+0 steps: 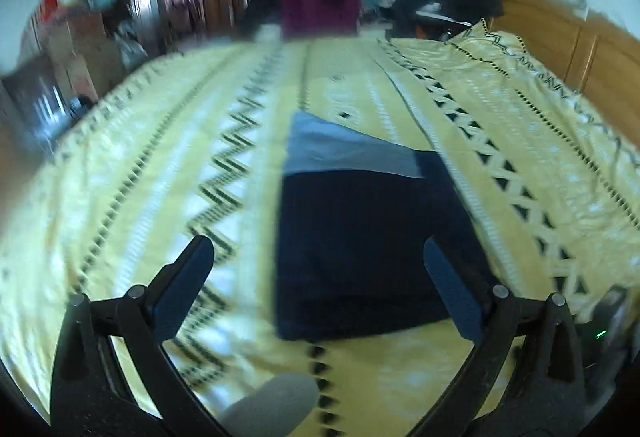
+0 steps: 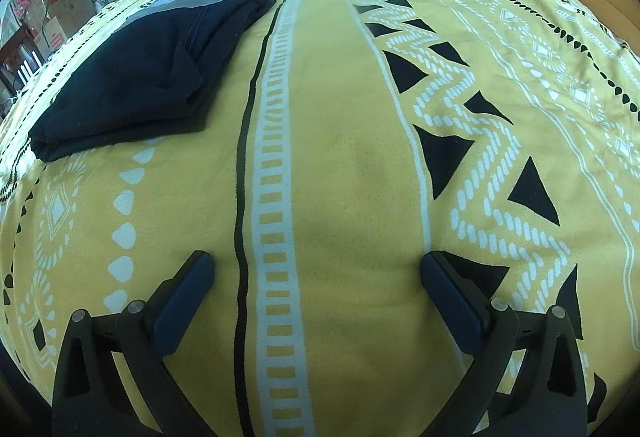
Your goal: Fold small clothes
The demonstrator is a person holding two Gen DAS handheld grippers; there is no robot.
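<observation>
A folded dark navy garment with a grey band (image 1: 360,237) lies flat on the yellow patterned bedspread (image 1: 160,177). My left gripper (image 1: 318,249) is open and empty, hovering just above the garment's near part, its right finger over the cloth's right edge. In the right wrist view the same garment (image 2: 136,77) lies at the upper left, folded with its grey band at the far end. My right gripper (image 2: 316,265) is open and empty over bare bedspread (image 2: 340,157), to the right of the garment and apart from it.
A wooden headboard (image 1: 580,49) runs along the right. Piled clothes and a maroon item (image 1: 320,1) sit beyond the bed's far end. Cardboard boxes and clutter (image 2: 52,13) stand on the left by a door. A dark device with a green light (image 1: 600,333) lies at the right.
</observation>
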